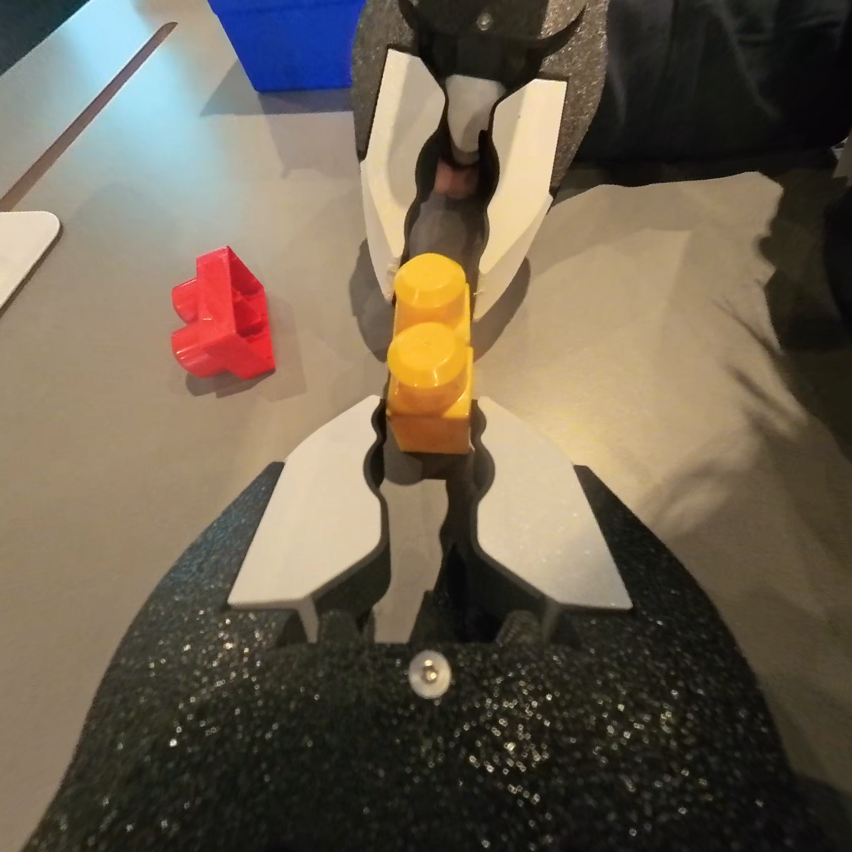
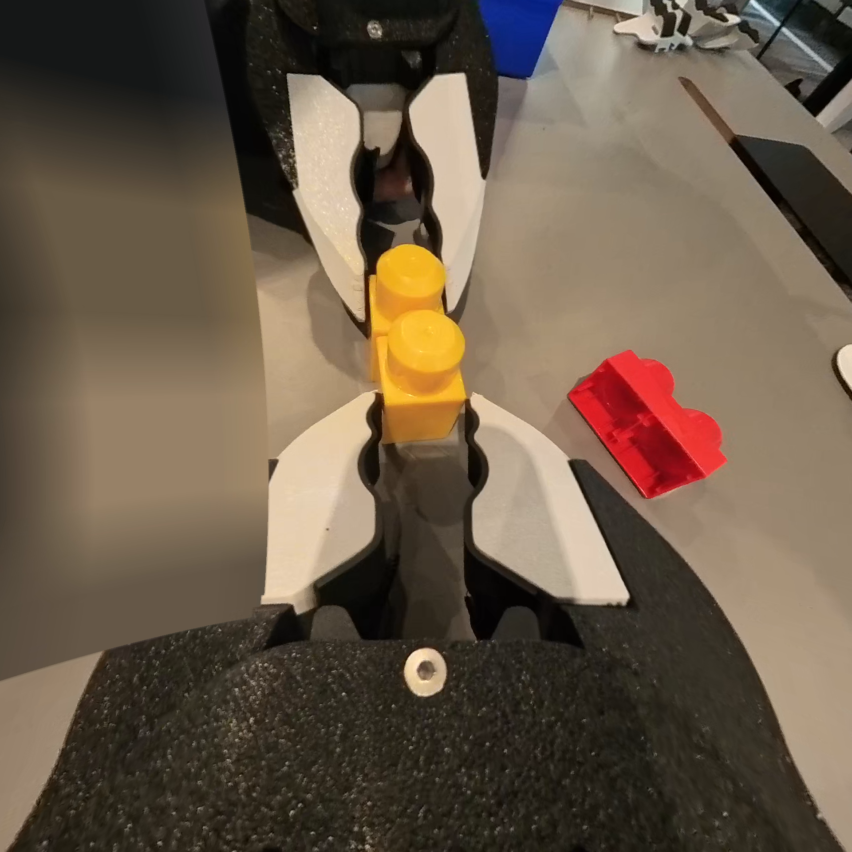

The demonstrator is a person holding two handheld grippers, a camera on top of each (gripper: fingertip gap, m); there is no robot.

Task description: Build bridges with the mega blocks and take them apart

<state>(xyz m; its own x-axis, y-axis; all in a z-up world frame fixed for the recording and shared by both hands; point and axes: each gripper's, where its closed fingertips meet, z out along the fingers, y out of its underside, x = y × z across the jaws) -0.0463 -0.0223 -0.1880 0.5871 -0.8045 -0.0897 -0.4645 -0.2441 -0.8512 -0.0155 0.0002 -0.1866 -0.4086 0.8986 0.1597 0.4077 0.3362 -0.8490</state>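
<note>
Both tools, left tool (image 1: 428, 415) and right tool (image 2: 422, 410), pinching side-by-side yellow plastic single-stud blocks (image 1: 431, 369), likely aligning bridge piers near the tipped red two-stud block (image 1: 221, 318).

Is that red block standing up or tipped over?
Tipped over. The red block lies on its side on the table: its hollow underside faces sideways and its two studs point sideways, not up.
</note>
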